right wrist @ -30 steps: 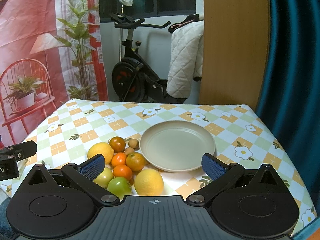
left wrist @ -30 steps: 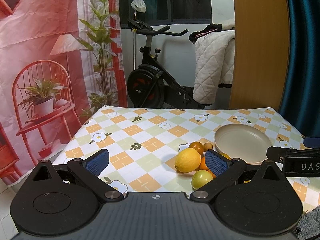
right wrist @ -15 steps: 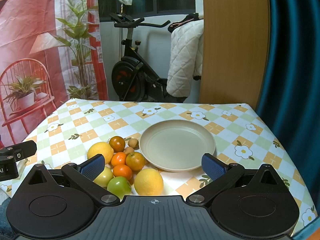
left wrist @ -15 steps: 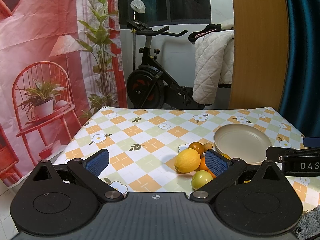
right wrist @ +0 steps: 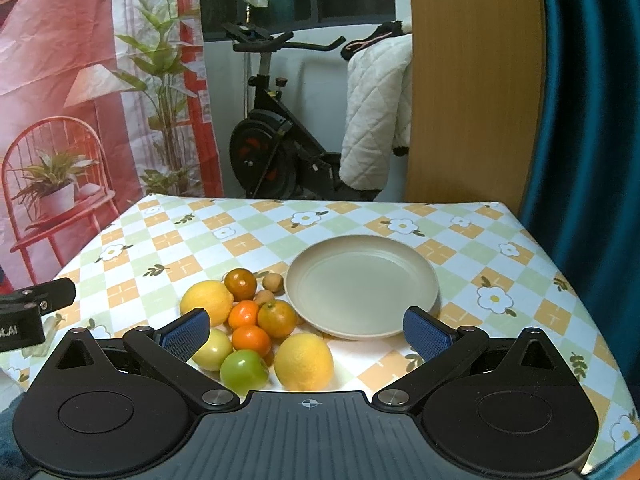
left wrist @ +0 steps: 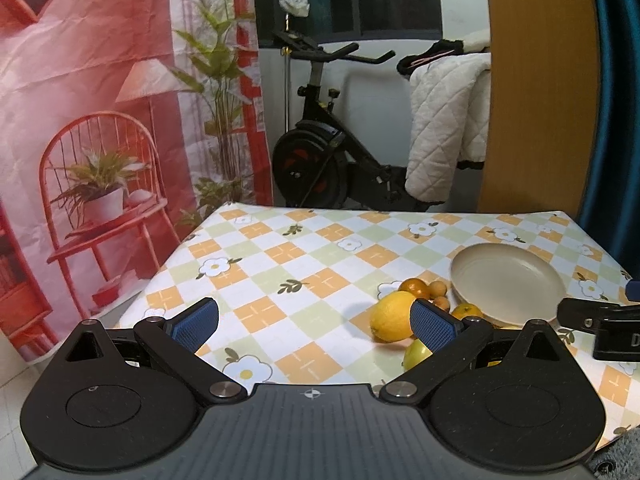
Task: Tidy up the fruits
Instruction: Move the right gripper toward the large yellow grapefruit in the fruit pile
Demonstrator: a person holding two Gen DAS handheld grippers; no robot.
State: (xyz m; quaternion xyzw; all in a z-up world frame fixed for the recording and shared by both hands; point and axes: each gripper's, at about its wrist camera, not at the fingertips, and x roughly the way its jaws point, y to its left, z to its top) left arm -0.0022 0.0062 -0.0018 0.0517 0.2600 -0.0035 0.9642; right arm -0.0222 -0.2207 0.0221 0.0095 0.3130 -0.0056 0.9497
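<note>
At six o'clock of my right gripper, spread wide like my empty left gripper, sits a lemon; plate bare, so first pick: descend, close.

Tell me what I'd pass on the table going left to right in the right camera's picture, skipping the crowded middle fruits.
The other hand-held gripper at the left edge → far yellow lemon → dark orange-brown fruit → small brown fruit → empty beige plate.

Both wrist views low over table, facing forward, sharing plate
</note>
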